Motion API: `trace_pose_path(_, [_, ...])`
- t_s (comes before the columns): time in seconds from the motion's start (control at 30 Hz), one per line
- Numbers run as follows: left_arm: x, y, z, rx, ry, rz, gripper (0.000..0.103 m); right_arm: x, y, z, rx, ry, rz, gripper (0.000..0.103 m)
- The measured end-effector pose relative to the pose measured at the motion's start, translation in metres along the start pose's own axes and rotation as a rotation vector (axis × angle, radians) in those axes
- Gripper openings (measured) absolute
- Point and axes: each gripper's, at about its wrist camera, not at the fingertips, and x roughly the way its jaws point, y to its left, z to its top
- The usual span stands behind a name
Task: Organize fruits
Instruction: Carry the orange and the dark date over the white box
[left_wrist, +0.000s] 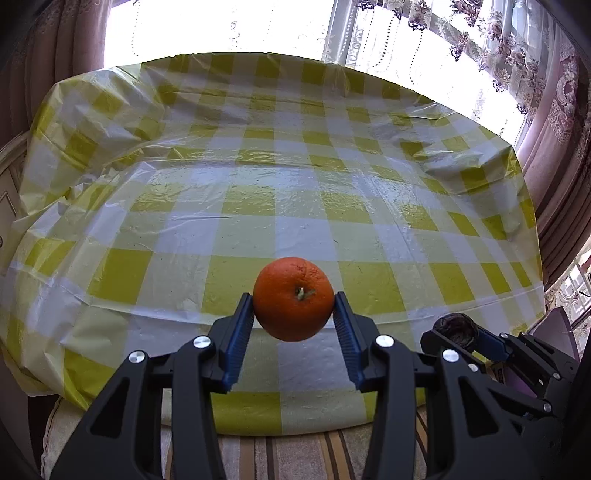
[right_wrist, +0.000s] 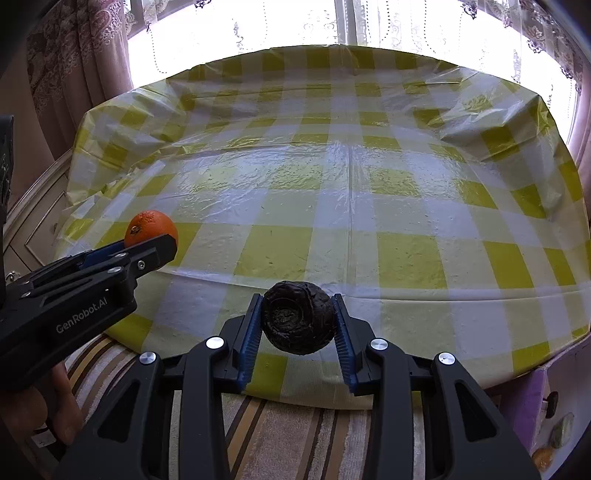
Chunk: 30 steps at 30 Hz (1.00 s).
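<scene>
Jaws of the left gripper (left_wrist: 293, 301) are clamped on an orange (left_wrist: 293, 298), blue pads (left_wrist: 240, 328) pressing its two sides, stem end facing the camera; fruit sits at lower centre of the left wrist view, lifted clear of the table. Jaws of the right gripper (right_wrist: 298, 319) are closed tight on a dark, wrinkled, round fruit (right_wrist: 298, 317) with a ringed hollow facing the lens, lower centre of the right wrist view, also off the surface. Yellow-and-white checked plastic tablecloth (left_wrist: 295, 184) covers the table and fills mid-frame in both views. Left gripper with its orange also appears at middle left of the right wrist view; right gripper appears at lower right of the left wrist view. Striped cloth (right_wrist: 288, 435) lies along the bottom edge. Lace curtains (left_wrist: 461, 37) hang against bright windows at top.
</scene>
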Motion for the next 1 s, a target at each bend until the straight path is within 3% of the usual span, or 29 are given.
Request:
trace_pose_path(0.5, [-0.024, -0.060, -0.019, 0.129, -0.003, -0.060, 0.044, -0.063, -0.050, -0.035, 0.077, -0.055, -0.004, 0.037])
trace_pose_path(1.0, [-0.033, -0.156, -0.061, 0.325, 0.044, -0.196, 0.044, -0.122, -0.143, -0.094, 0.240, -0.086, -0.141, 0.037])
